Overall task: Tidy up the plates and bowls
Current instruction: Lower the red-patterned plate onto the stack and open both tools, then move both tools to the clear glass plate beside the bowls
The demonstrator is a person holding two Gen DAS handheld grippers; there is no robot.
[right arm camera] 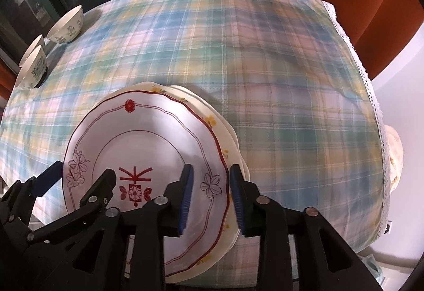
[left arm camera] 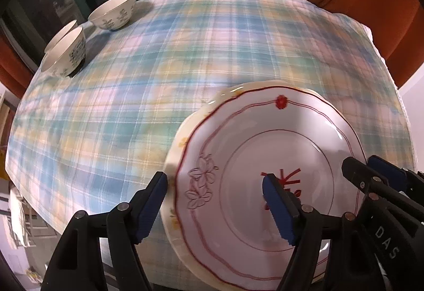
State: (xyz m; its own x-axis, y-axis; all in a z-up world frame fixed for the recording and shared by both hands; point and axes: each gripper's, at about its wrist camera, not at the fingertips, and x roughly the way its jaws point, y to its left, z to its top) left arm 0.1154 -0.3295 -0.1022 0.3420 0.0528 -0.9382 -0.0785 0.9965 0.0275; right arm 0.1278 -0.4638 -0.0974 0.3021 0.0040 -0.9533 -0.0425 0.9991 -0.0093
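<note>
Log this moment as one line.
red-rimmed plate stacked on yellow-flowered plate | left gripper open | right gripper open, straddling rims | bowls far corner

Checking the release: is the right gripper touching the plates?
Apart: in the right wrist view, the right gripper straddles the plates' rim, gaps beside both pads.

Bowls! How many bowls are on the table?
3, all at the table's far left edge: one alone farthest back, and two close together nearer, the front bowl half hiding the one behind. More could sit out of view.
</note>
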